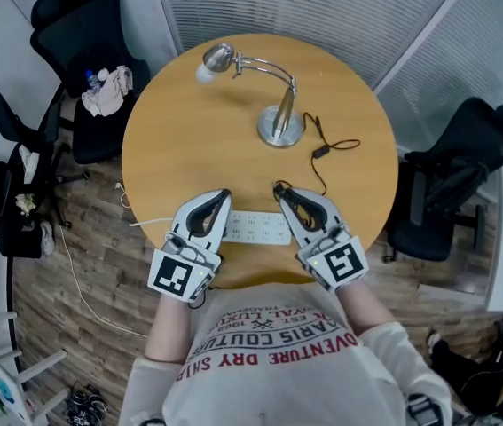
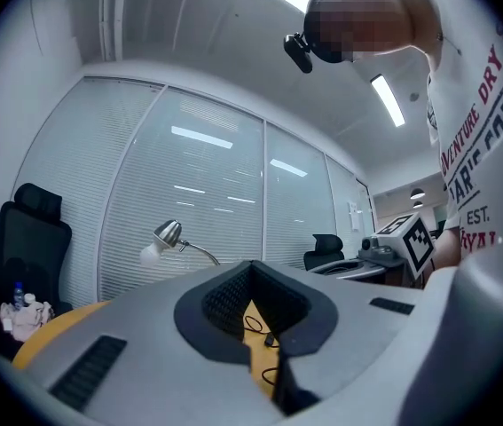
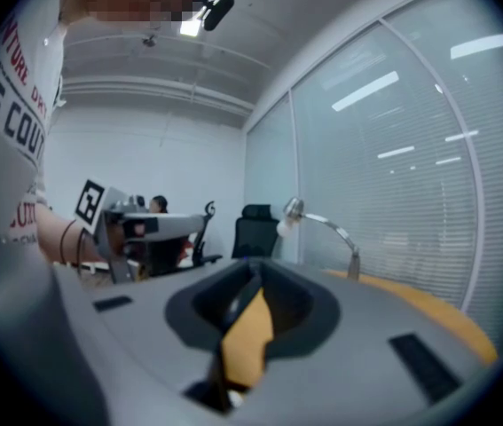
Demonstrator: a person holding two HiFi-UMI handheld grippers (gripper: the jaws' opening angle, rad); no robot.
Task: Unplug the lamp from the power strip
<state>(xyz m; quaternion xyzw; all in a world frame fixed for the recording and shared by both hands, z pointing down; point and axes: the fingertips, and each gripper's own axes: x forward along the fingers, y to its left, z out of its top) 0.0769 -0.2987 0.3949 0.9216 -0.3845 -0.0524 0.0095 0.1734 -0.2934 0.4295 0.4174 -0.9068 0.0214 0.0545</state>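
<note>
The silver desk lamp (image 1: 279, 124) stands on the far half of the round wooden table (image 1: 171, 149). Its black cord (image 1: 322, 149) loops across the table and runs toward my right gripper (image 1: 279, 187); where it ends is hidden. The white power strip (image 1: 255, 227) lies near the front edge, between the two grippers. My left gripper (image 1: 225, 194) hovers at the strip's left end, tips together, nothing held. In the right gripper view the jaws stand slightly apart with only table showing between them. The lamp (image 2: 169, 233) shows in the left gripper view, and the lamp (image 3: 322, 224) also shows far ahead in the right gripper view.
Black office chairs stand to the left (image 1: 91, 25) and right (image 1: 464, 176) of the table; the left one carries cloth and a bottle (image 1: 107, 91). A white cable (image 1: 145, 223) leaves the strip over the table's left edge. The person's torso is at the near edge.
</note>
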